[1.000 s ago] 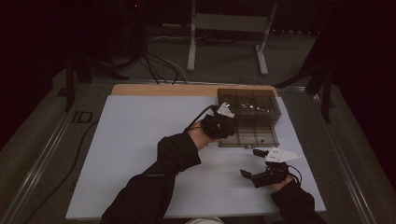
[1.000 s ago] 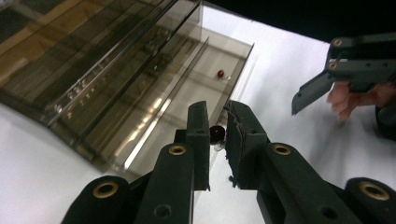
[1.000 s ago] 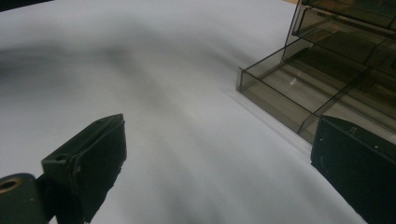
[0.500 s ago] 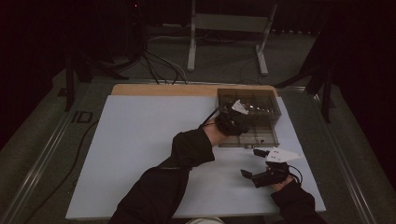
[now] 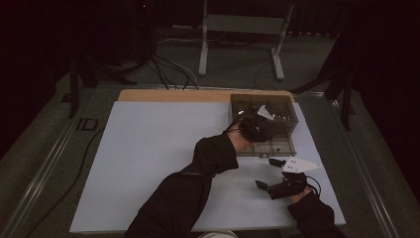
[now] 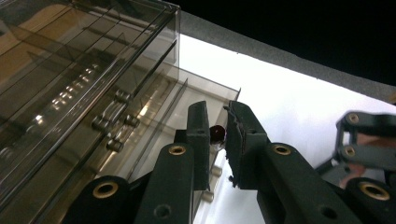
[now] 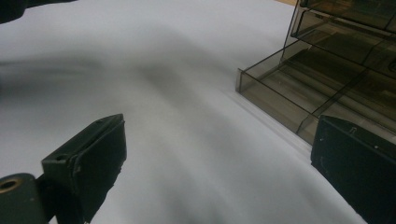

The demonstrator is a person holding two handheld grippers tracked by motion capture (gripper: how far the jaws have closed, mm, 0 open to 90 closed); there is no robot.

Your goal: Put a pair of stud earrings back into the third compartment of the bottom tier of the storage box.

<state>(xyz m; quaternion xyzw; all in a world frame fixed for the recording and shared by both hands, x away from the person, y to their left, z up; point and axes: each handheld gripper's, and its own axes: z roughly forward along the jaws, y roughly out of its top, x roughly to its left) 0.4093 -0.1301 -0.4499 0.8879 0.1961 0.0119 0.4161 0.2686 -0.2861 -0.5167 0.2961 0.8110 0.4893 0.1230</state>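
Over the smoky drawer box (image 5: 267, 124), left gripper (image 6: 218, 135) pinches a small dark-red bead (image 6: 216, 134); right gripper (image 7: 219, 163) gapes.

drawer box (image 5: 265, 124): smoky clear brown | table sheet (image 5: 148, 148): white | tongs (image 6: 219, 135): black | held bead (image 6: 216, 133): dark red

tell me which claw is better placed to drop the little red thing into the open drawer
Left. The left claw already pinches the small red piece right over the open drawer. The right claw sits open on the white table, holding nothing.
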